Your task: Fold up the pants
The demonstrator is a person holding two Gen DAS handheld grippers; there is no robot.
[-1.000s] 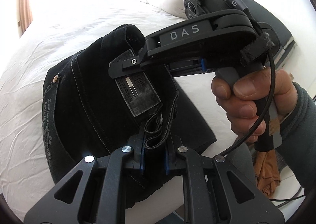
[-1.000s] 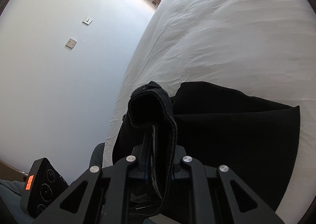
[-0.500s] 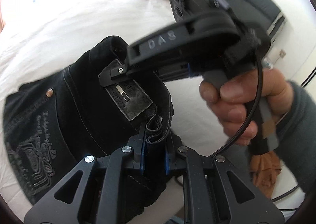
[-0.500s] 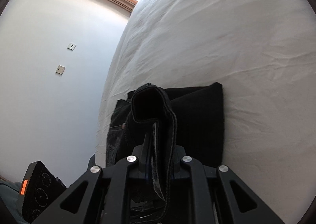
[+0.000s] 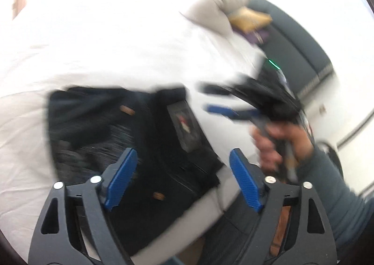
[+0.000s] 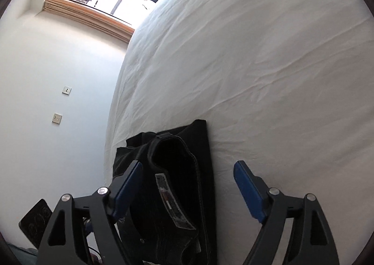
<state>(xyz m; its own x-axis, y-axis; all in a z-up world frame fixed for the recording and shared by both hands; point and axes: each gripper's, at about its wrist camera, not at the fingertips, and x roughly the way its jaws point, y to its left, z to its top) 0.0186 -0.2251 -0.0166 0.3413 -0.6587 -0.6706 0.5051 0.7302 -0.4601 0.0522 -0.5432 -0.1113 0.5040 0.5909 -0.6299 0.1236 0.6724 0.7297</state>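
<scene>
Folded black pants point(image 6: 184, 190) lie on the white bed point(image 6: 268, 66), waistband uppermost, as both grippers' point(image 5: 182, 181) jaws have just sprung wide, gripping nothing.

Motion blur smears the pants point(image 5: 131, 148) and the person's hand point(image 5: 278, 139) beyond detail.

A bed point(image 6: 268, 59) covered with a wrinkled white sheet, with folded black pants point(image 6: 187, 183) lying flat near its edge and a pillow point(image 5: 217, 8) at the far end.
</scene>
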